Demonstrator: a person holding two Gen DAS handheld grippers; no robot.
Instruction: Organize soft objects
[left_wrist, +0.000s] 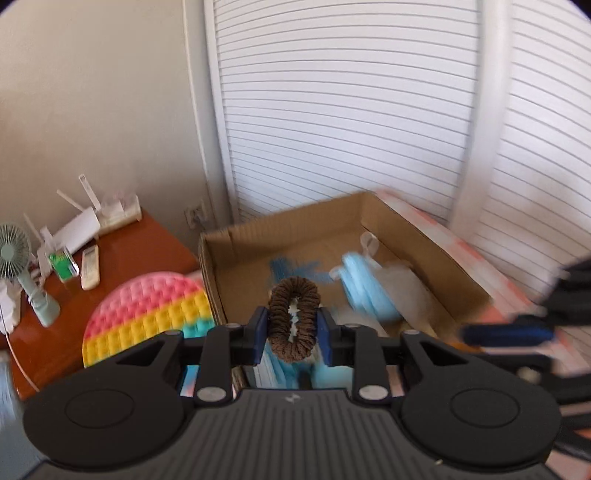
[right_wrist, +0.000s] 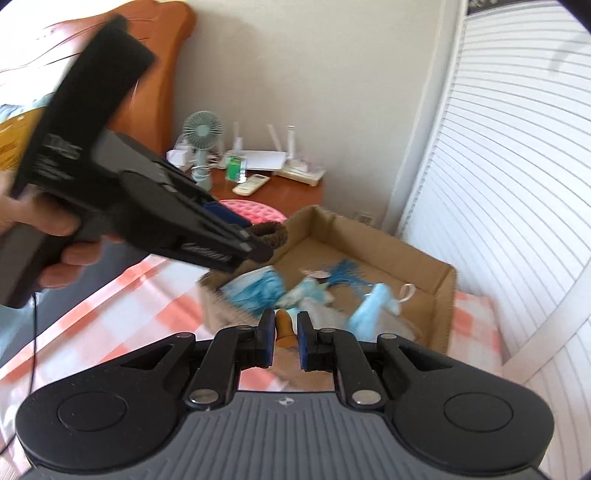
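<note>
My left gripper (left_wrist: 292, 325) is shut on a brown hair scrunchie (left_wrist: 293, 318) and holds it in the air over the near end of an open cardboard box (left_wrist: 424, 243). In the right wrist view the left gripper (right_wrist: 258, 243) reaches in from the left with the scrunchie (right_wrist: 271, 233) above the box (right_wrist: 441, 291). The box holds blue face masks (left_wrist: 365, 291), white soft pieces and a blue tassel (right_wrist: 345, 275). My right gripper (right_wrist: 284, 339) is slightly open and empty, just before the box's near side, with a small brown object (right_wrist: 285, 326) lying beyond its gap.
The box sits on a bed with a pink-and-white checked sheet (right_wrist: 122, 306). A rainbow pop-it mat (left_wrist: 147, 314) lies left of the box. A wooden nightstand (left_wrist: 122, 258) carries a small fan (left_wrist: 16, 258), a remote and a router. White louvred doors (left_wrist: 351, 110) stand behind.
</note>
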